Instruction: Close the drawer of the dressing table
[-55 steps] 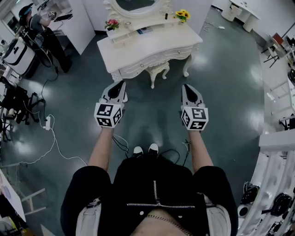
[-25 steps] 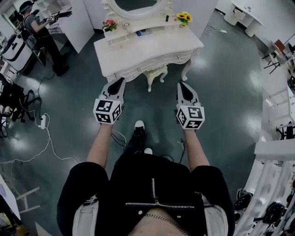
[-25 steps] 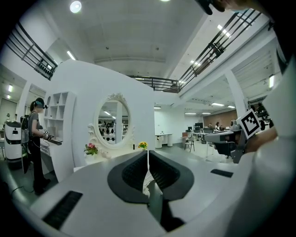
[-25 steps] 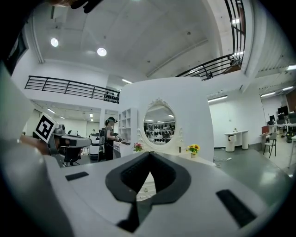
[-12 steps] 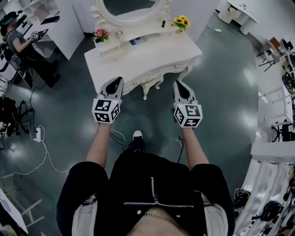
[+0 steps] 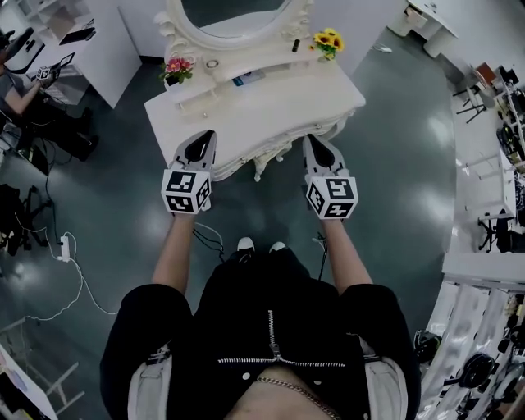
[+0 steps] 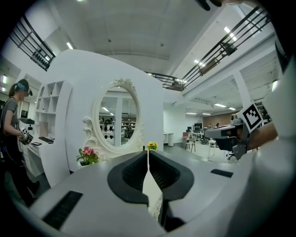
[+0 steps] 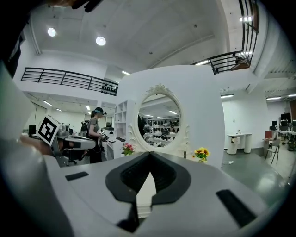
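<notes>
The white dressing table (image 6: 271, 102) with its oval mirror (image 6: 238, 10) stands straight ahead of me. Its carved front edge (image 6: 264, 157) shows between my two grippers, and the table top hides most of the drawer front. My left gripper (image 6: 206, 134) is shut and empty, its tip over the table's front left edge. My right gripper (image 6: 311, 139) is also shut and empty, at the front right edge. In the left gripper view the shut jaws (image 7: 148, 151) point level at the mirror (image 7: 118, 121). The right gripper's (image 8: 149, 153) own view shows the same mirror (image 8: 159, 121).
Pink flowers (image 6: 178, 66) and yellow flowers (image 6: 328, 39) stand on the table's raised shelf. A person (image 6: 29, 86) works at a white desk at far left. A power strip and cables (image 6: 66, 244) lie on the floor at left. More white desks (image 6: 480, 197) line the right.
I have walked toward the dressing table. Both shut grippers moved forward with me and now reach its front edge. The table sits larger and nearer in the head view.
</notes>
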`<move>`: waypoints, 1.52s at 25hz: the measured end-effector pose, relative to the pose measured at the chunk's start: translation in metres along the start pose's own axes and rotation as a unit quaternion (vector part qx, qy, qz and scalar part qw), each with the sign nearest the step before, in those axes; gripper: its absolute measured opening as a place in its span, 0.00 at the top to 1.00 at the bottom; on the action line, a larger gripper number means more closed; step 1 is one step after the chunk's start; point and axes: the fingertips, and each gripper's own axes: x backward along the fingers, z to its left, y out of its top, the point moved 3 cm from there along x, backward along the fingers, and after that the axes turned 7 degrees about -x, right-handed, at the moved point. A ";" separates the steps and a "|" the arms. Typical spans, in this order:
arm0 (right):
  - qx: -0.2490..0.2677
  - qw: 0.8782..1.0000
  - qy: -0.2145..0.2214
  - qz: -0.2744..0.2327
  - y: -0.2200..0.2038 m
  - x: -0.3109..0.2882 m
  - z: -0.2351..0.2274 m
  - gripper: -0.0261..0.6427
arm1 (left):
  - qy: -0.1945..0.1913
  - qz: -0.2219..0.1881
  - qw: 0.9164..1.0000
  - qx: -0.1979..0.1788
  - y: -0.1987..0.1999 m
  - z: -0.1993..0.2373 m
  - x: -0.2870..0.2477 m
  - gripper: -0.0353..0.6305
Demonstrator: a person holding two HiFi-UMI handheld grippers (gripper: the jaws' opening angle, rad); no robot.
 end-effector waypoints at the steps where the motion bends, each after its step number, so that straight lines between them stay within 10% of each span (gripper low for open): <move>1: 0.001 1.000 0.002 0.001 0.002 -0.006 0.000 0.96 | 0.002 0.001 1.000 0.001 -0.001 0.005 -0.003 0.91; 19: 0.017 0.992 0.121 0.015 0.009 -0.176 -0.022 0.96 | 0.113 0.036 0.993 0.003 -0.016 0.084 -0.074 0.91; 38: 0.029 0.951 0.308 0.021 0.051 -0.348 -0.084 0.96 | 0.293 0.064 0.954 0.024 0.007 0.108 -0.168 0.91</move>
